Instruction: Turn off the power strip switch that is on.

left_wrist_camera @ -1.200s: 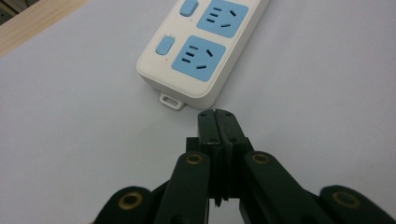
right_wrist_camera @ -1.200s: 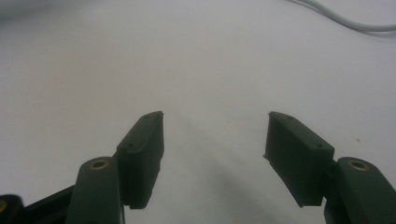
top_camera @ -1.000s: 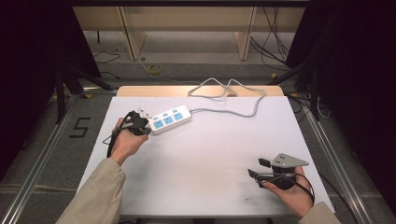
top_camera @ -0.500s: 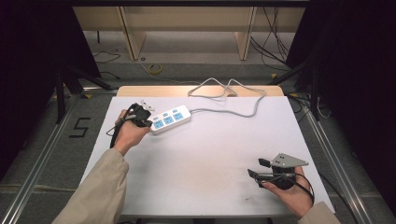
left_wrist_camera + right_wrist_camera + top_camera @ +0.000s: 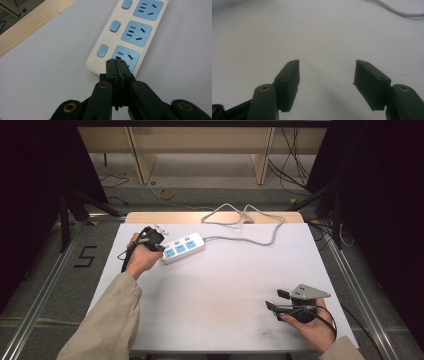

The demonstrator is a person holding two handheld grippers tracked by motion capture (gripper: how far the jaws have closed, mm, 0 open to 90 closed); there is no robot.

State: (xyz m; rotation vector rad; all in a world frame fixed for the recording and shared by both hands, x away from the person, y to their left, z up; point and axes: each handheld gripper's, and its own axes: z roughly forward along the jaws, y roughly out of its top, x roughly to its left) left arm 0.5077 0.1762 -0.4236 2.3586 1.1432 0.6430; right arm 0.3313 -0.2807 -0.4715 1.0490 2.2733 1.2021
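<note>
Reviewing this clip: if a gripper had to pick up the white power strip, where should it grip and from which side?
Probably across the short width of the power strip, coming straight down from above, near the end by the closed left gripper. The body is long, flat and narrow with parallel side walls lying flat on the table. The far end carries the cable, which would likely tug.

We see white table (image 5: 220,285), light wood strip (image 5: 150,217) along far edge. White power strip (image 5: 182,248), three blue sockets, lies flat near far-left corner. Its grey cable (image 5: 250,220) loops over far edge, back onto table. Rest of top plain white.
</note>
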